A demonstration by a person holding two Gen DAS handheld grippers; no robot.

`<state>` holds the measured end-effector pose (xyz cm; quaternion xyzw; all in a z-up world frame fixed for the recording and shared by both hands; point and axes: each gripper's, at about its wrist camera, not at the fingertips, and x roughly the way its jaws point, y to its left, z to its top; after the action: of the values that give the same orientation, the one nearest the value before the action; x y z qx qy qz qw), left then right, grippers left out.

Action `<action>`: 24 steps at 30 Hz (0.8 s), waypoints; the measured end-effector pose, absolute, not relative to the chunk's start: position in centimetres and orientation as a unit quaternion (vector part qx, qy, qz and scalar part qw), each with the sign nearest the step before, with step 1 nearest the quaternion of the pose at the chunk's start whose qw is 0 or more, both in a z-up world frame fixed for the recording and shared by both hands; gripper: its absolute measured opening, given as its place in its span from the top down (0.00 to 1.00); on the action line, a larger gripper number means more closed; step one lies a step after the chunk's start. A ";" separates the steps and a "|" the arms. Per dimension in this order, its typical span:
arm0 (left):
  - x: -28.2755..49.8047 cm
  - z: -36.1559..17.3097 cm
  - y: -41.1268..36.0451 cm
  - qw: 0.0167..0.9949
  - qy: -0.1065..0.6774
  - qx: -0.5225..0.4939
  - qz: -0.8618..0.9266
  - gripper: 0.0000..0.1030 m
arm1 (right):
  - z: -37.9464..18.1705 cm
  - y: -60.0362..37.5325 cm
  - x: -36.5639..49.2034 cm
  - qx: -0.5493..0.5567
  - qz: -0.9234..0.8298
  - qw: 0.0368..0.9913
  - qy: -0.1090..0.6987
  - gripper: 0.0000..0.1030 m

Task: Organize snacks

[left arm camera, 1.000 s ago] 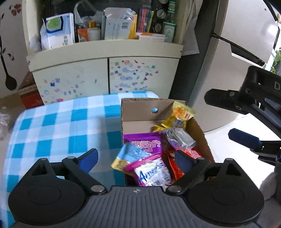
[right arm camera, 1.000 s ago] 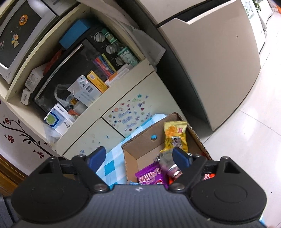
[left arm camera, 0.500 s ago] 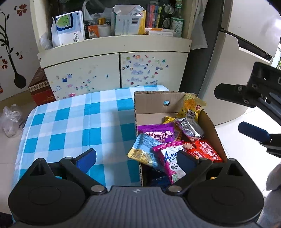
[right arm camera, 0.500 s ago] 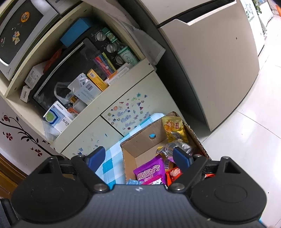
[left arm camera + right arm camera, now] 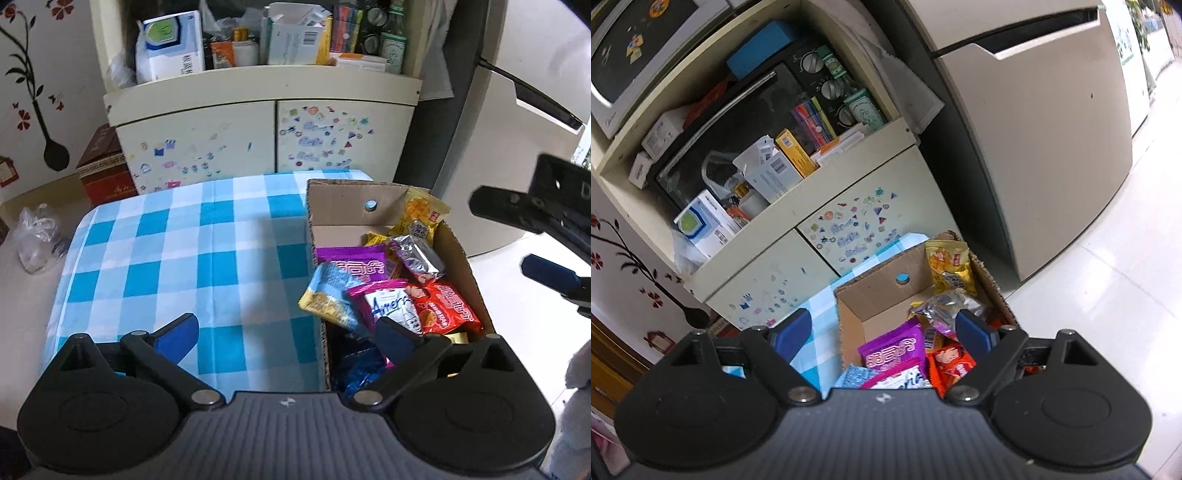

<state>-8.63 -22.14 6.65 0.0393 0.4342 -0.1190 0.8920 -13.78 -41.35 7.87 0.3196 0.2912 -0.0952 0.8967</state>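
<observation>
A cardboard box (image 5: 347,199) stands on the right side of a blue-and-white checked table (image 5: 184,258). It holds several snack packets: a purple one (image 5: 351,260), a yellow one (image 5: 421,218), a silver one (image 5: 415,256), a red one (image 5: 447,308), a pink-and-white one (image 5: 388,304) and a light blue one (image 5: 328,295) hanging over the left wall. My left gripper (image 5: 286,334) is open and empty above the table's near edge. My right gripper (image 5: 886,330) is open and empty above the box (image 5: 875,291); it also shows at the right of the left wrist view (image 5: 532,240).
A cream cabinet (image 5: 258,129) with stickered doors stands behind the table, its shelf full of boxes and bottles. A beige fridge (image 5: 1052,147) stands to the right. A red-brown carton (image 5: 103,170) and a plastic bag (image 5: 37,240) lie on the floor at left.
Both grippers have drawn back and up from the box, so more of the table and box shows. Both stay open and empty.
</observation>
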 end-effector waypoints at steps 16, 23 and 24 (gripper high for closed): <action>-9.1 6.9 -20.0 0.893 0.438 0.043 -0.089 0.00 | 6.8 -37.9 -15.3 0.214 -0.151 0.896 0.359 0.10; -9.5 7.5 -20.0 0.896 0.433 0.050 -0.084 0.00 | 6.5 -36.8 -16.0 0.186 -0.161 0.895 0.372 0.09; -9.5 7.6 -20.0 0.897 0.432 0.052 -0.083 0.00 | 6.5 -36.7 -16.0 0.183 -0.162 0.895 0.373 0.09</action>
<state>-9.51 -20.01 7.62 0.0524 0.4319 -0.0830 0.8966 -16.03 -36.69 6.53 0.1834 0.3728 -0.1624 0.8950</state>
